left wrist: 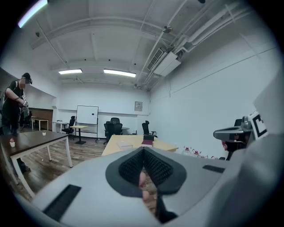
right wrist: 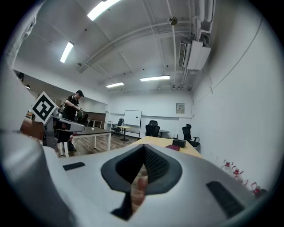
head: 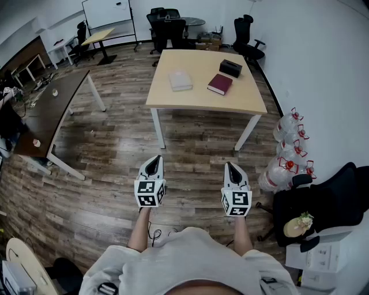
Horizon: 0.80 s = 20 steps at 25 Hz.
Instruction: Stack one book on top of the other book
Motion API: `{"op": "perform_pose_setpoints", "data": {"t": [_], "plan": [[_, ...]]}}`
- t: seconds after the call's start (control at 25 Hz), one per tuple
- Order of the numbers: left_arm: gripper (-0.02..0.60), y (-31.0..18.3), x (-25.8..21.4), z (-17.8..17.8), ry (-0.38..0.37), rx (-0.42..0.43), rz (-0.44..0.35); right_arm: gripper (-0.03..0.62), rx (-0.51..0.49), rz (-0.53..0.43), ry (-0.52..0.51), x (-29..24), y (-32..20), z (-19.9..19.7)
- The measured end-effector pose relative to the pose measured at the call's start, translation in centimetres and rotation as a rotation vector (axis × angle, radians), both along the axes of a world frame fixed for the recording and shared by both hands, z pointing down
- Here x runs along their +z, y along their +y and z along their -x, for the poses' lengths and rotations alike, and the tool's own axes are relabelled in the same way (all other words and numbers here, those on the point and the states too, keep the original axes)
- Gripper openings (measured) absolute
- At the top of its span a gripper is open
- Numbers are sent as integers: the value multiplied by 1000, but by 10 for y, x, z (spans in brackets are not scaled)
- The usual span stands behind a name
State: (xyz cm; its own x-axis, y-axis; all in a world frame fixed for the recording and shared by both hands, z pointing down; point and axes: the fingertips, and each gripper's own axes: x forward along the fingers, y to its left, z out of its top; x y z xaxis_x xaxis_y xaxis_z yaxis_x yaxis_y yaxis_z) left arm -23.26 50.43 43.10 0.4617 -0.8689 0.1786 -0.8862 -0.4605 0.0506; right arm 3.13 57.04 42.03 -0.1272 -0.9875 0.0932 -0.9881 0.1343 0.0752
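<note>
1. Starting closest in, the left gripper (head: pixel 153 163) and the right gripper (head: pixel 231 167) are held side by side above the wooden floor (head: pixel 190 144). Each has its jaws pressed together with nothing between them.
2. Beyond them stands a light wooden table (head: pixel 202 102), well apart from both grippers.
3. On it a pale grey book (head: pixel 180 80) lies flat toward the left, and a maroon book (head: pixel 220 84) lies flat to its right. The two are apart, and neither rests on the other.
4. A black box (head: pixel 230 68) sits just behind the maroon book, near the table's far right corner.
5. Off to the right, water jugs (head: pixel 291 144) cluster against the white wall (head: pixel 323 69). Off to the left stands a dark table (head: pixel 55 106).
6. Farthest away are black office chairs (head: pixel 167 23) and a whiteboard (head: pixel 106 11).
</note>
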Motion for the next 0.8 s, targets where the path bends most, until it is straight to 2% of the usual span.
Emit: {"op": "perform_pose_setpoints", "data": {"t": [0.4, 0.52, 0.56, 0.6, 0.64, 0.68, 0.76, 0.8], "plan": [[11, 4, -3, -2, -6, 2, -3, 3, 12, 4, 5, 0, 4, -4], [11, 7, -8, -2, 4, 18, -25, 3, 6, -28, -16, -5, 6, -2], [28, 9, -10, -6, 12, 41, -35, 5, -8, -42, -34, -8, 7, -1], [129, 11, -11, -12, 24, 77, -40, 8, -35, -49, -50, -9, 7, 2], [276, 13, -11, -19, 42, 116, -38, 177, -73, -51, -61, -9, 6, 7], [306, 15, -11, -26, 63, 147, -31, 321, -106, -52, -65, -9, 5, 11], [360, 16, -10, -33, 97, 177, -14, 451, -142, -47, -50, -7, 3, 16], [366, 18, -9, -35, 104, 180, -9, 456, -151, -39, -42, -5, 3, 18]]}}
